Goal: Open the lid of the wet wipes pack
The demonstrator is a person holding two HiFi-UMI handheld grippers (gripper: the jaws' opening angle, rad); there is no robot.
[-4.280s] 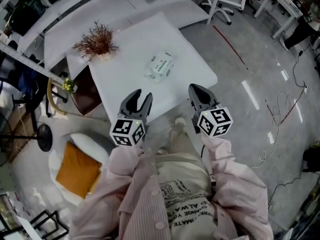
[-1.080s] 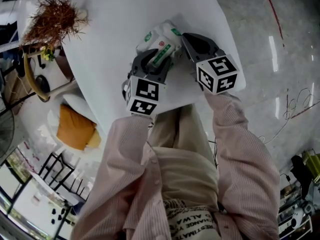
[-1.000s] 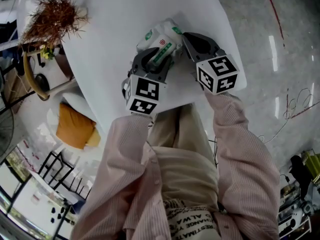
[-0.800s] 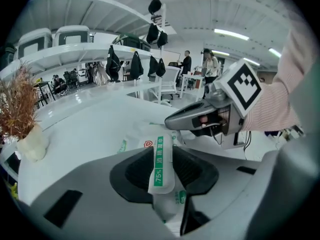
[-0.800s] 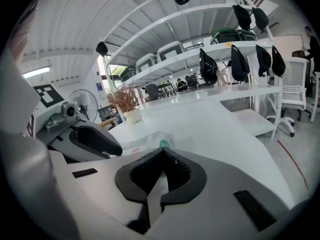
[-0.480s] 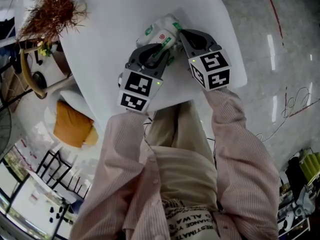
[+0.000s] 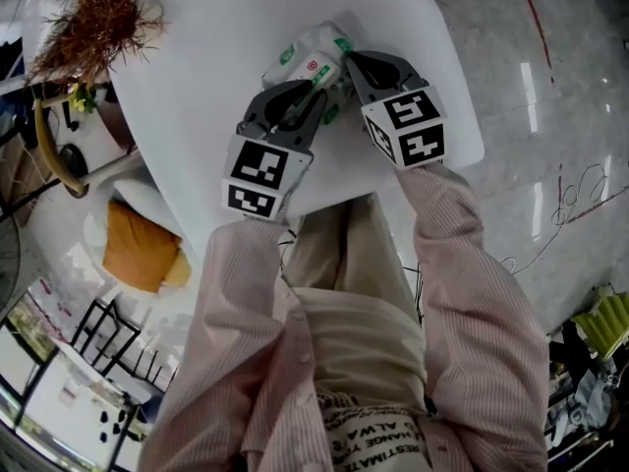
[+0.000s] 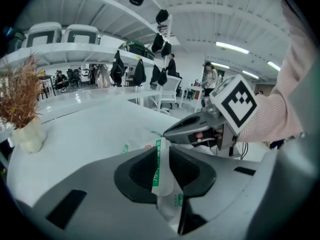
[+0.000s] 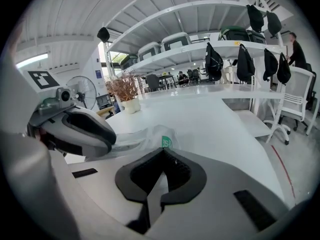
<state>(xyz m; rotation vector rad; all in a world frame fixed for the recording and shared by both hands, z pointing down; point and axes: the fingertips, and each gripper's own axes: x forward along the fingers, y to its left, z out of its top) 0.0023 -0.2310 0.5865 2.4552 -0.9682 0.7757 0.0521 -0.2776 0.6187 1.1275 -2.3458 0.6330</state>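
The soft white plastic wet wipes pack (image 7: 305, 55) carries green print and a small red round mark, on a plain white table (image 7: 216, 47). The matt grey left gripper (image 7: 315, 91) has black pads (image 8: 140, 174), its jaws closing on the pack's green-lettered white edge; the right gripper (image 7: 343, 60) matches. Each bears a white cube (image 7: 257, 173) with black square markers. The sleeves (image 7: 472, 293) are pink with fine white stripes, the bushy dried plant (image 7: 93, 18) rust-brown, the square cushion (image 7: 138, 249) orange.

wet wipes pack (image 7: 307, 55) partly hidden behind left gripper (image 7: 305, 96), dried plant (image 7: 93, 18) cropped
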